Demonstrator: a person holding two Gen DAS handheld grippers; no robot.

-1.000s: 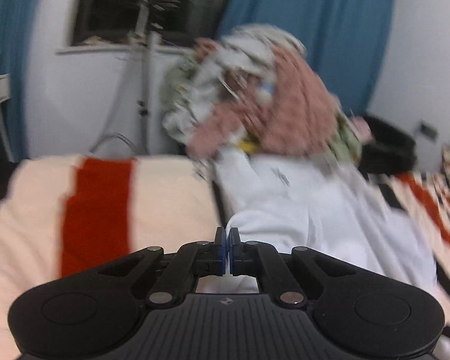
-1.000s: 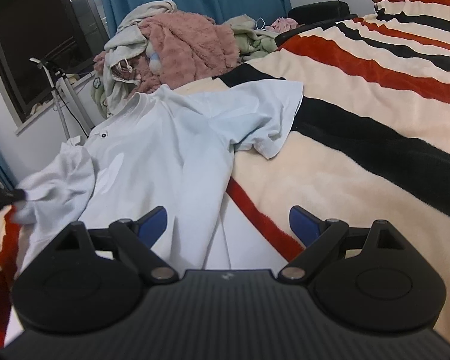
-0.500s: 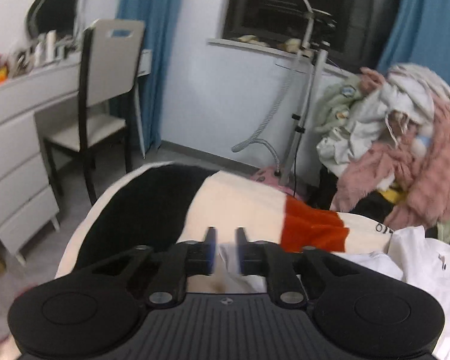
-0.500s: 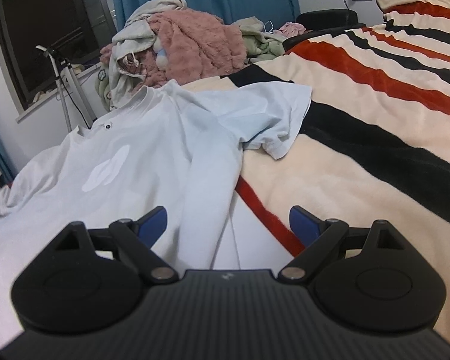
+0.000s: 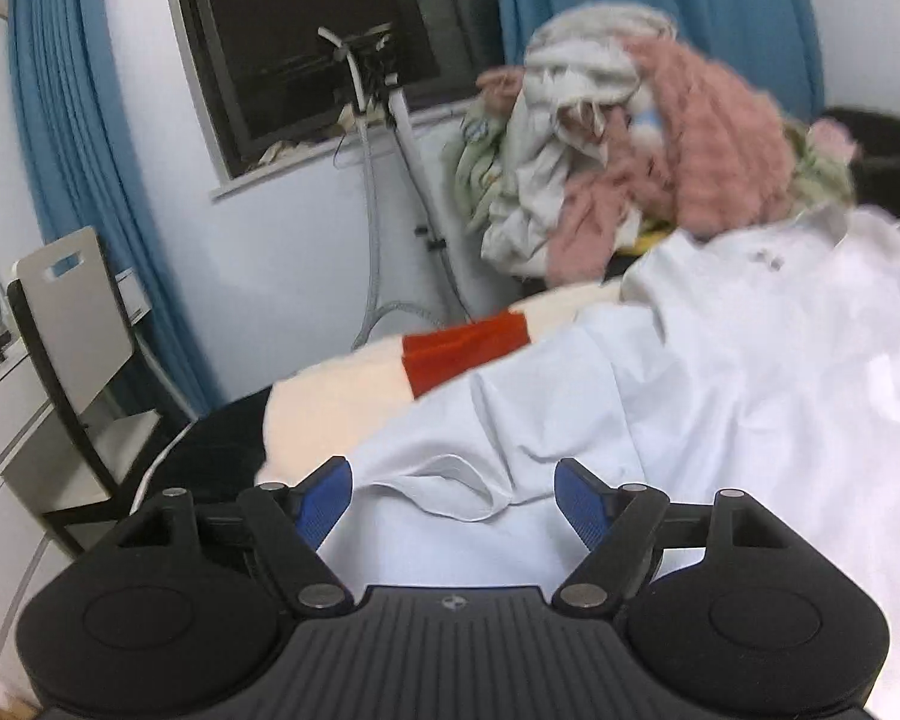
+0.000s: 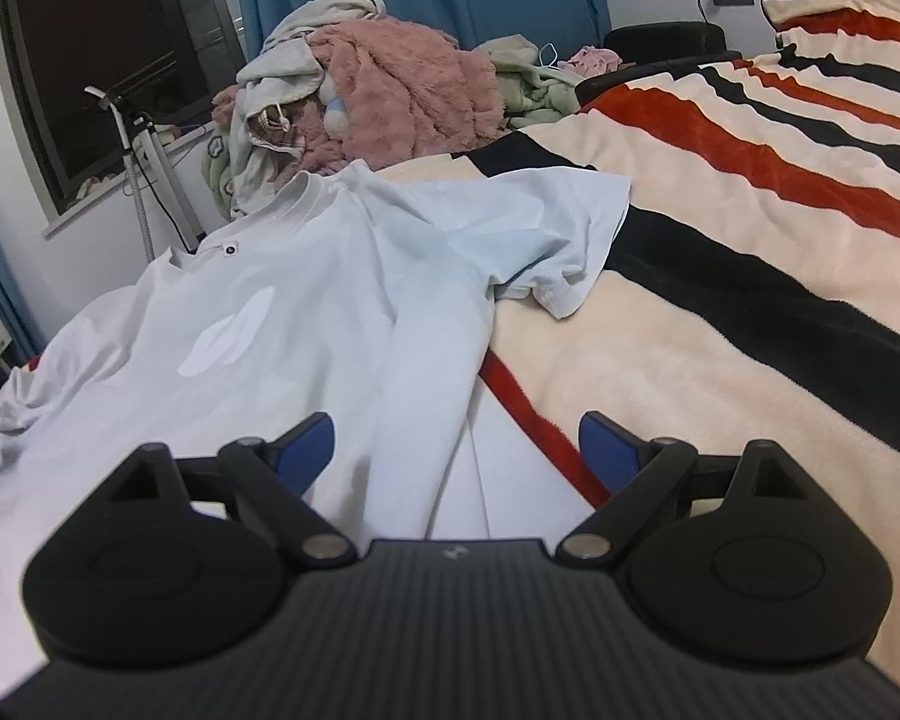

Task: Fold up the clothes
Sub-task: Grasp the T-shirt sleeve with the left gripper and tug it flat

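I am holding my left gripper (image 5: 453,495) with its blue-padded fingers spread wide apart and gripping nothing, hovering over the rumpled sleeve opening of the pale blue-white short-sleeved T-shirt (image 5: 720,396), which is lying spread out on the cream, red and black striped fleece blanket (image 6: 750,276). I am keeping my right gripper (image 6: 456,450) just as wide apart and empty, hanging over the T-shirt's lower body near its side edge, where the other sleeve (image 6: 570,240) is lying crumpled on the blanket. Beyond the T-shirt's collar, a heap of pink, grey and green laundry (image 6: 378,96) is sitting at the blanket's far edge.
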